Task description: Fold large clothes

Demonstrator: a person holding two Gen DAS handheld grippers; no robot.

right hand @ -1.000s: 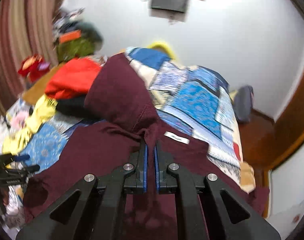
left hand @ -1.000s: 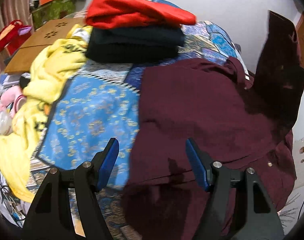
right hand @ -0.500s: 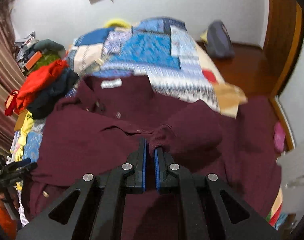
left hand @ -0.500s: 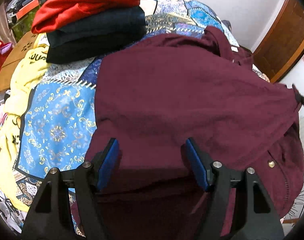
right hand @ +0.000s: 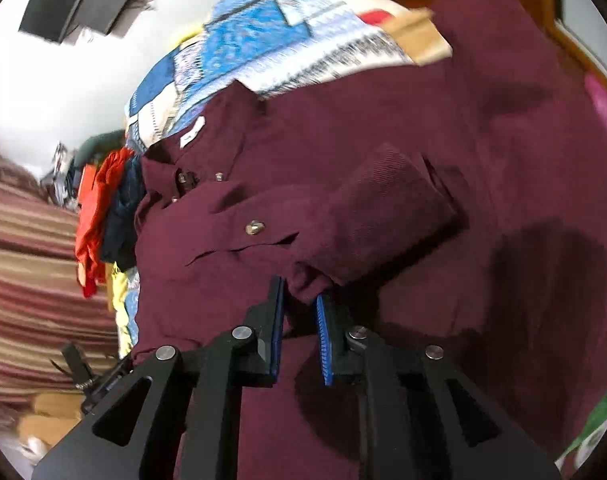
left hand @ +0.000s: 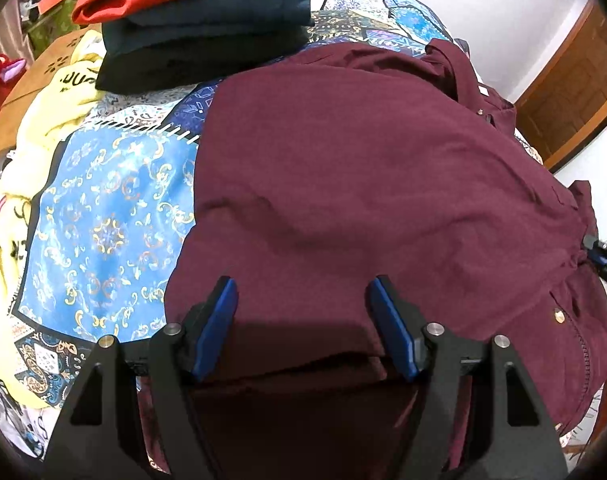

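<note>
Maroon shirt (left hand: 363, 168) lies spread across the patchwork quilt (left hand: 103, 216), collar toward the far side, beside the folded stack (left hand: 199, 24) of red and dark clothes. Step in hand looks like a sleeve or side fold — right gripper (right hand: 300, 300) has its jaws part open with a bunched bit of sleeve cuff (right hand: 387, 208) between the pads, so likely mid-release. Left gripper (left hand: 303, 312) hangs wide over the near hem, gripping nothing. Next probably: free the right, then pinch the hem edges cleanly — single fold line, no dragging.
</note>
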